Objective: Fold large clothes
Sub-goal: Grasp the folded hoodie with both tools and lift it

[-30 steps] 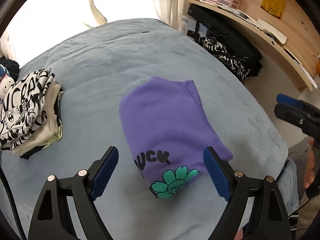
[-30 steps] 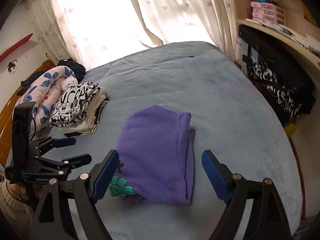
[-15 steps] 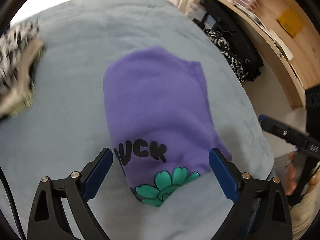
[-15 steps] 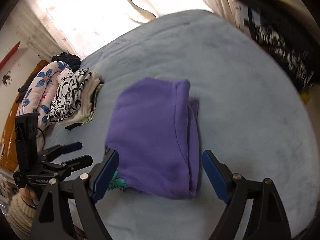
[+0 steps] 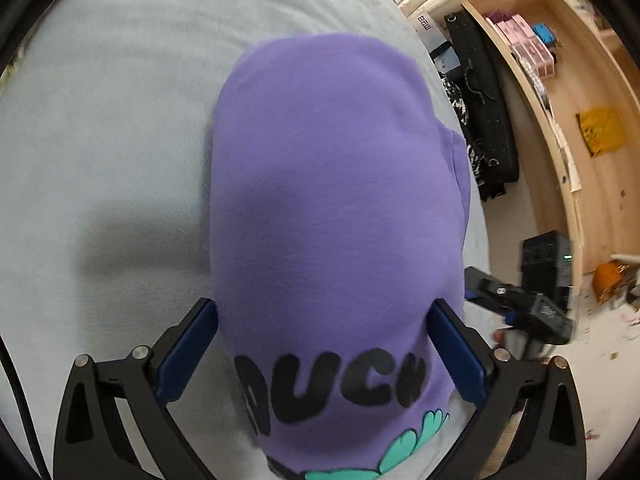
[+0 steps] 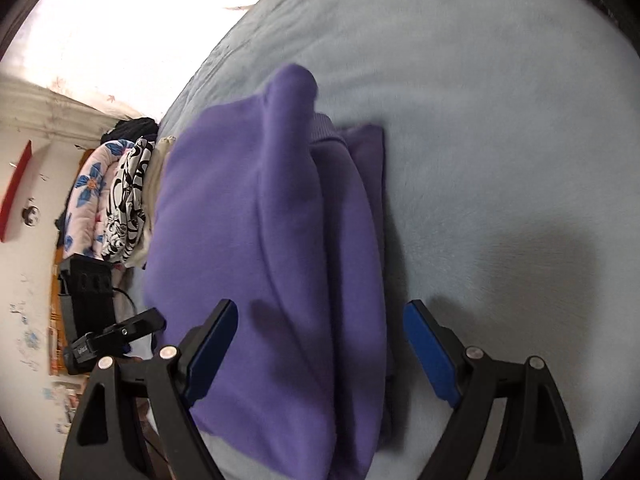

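Left claw [image 5: 322, 354], jaws just widened, and right claw [image 6: 320, 354], both released, straddle the folded purple sweatshirt [image 5: 332, 208] on the bed [image 5: 112, 128].

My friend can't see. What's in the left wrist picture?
A folded purple sweatshirt with black letters and a green flower lies on a pale blue bed. The left claw is open around its near end.
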